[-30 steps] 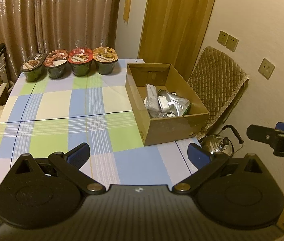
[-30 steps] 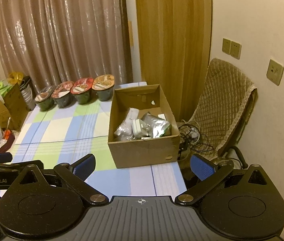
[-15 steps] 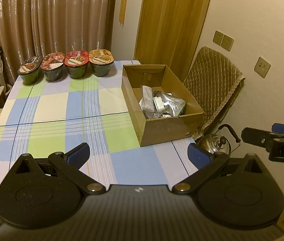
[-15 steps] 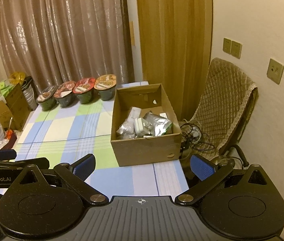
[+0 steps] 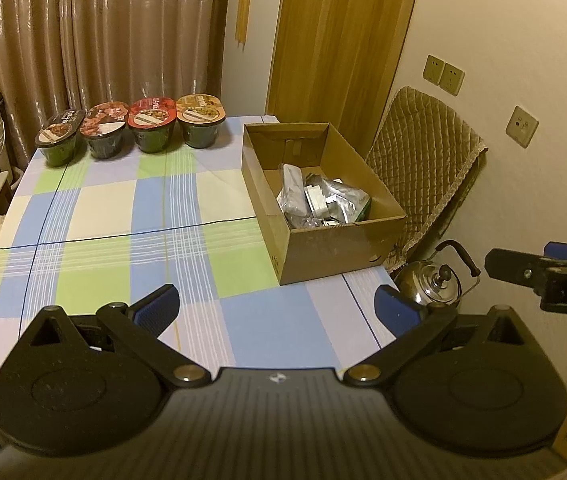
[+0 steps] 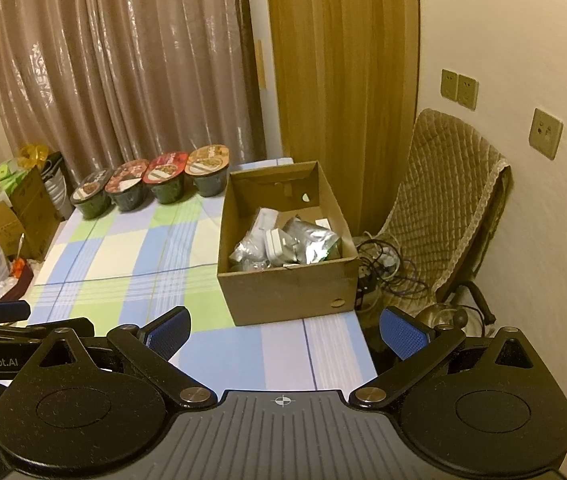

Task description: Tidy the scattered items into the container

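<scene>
An open cardboard box (image 5: 323,248) (image 6: 287,288) stands at the right side of a checked tablecloth (image 5: 123,240) (image 6: 131,256). Inside it lie several silver foil packets (image 5: 335,200) (image 6: 311,240) and a white item (image 6: 275,242). Several lidded instant-noodle bowls (image 5: 151,128) (image 6: 163,180) line the table's far edge. My left gripper (image 5: 277,310) hangs open and empty over the near table edge. My right gripper (image 6: 285,330) is open and empty too, near the table's front right corner. Each gripper shows at the side of the other's view.
A quilted chair (image 5: 423,168) (image 6: 443,200) stands right of the table, with a steel kettle (image 5: 431,284) and tangled cables (image 6: 383,264) on the floor. Curtains (image 6: 123,80) hang behind. Boxes and bags (image 6: 11,216) sit at the left.
Both grippers have drawn back and up a little from the table; the box and bowls look slightly farther. Jaws stay open. Nothing on the table moved.
</scene>
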A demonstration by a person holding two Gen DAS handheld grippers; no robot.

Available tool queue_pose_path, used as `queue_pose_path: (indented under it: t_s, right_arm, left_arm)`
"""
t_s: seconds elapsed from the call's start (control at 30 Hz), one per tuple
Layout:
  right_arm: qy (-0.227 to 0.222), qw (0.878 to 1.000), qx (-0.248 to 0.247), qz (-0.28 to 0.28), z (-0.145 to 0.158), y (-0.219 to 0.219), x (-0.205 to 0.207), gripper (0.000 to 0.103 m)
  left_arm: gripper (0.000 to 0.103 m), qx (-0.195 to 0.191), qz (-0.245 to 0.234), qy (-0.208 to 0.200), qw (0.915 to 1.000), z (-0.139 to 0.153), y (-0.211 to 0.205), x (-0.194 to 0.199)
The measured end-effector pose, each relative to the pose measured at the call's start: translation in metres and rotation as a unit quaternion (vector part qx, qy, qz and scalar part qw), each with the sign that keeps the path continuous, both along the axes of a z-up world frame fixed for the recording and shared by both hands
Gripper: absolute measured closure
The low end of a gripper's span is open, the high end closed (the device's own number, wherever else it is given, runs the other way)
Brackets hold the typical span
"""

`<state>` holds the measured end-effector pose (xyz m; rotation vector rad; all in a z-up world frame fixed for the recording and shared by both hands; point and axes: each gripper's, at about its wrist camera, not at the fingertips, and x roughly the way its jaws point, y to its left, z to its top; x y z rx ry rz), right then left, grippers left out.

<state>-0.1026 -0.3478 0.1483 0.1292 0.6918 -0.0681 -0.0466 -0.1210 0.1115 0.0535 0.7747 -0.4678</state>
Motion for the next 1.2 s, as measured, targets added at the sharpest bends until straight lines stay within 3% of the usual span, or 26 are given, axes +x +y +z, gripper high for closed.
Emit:
queue_pose_path:
  t_s: [1.2]
  right_arm:
    - [0.014, 1.000, 0.001, -0.001, -0.0091, -0.0022, 0.0025, 0.000]
  left_arm:
    - [0.001, 0.001, -0.004, -0.006, 1.0000, -0.0053, -0.0005, 0.0016]
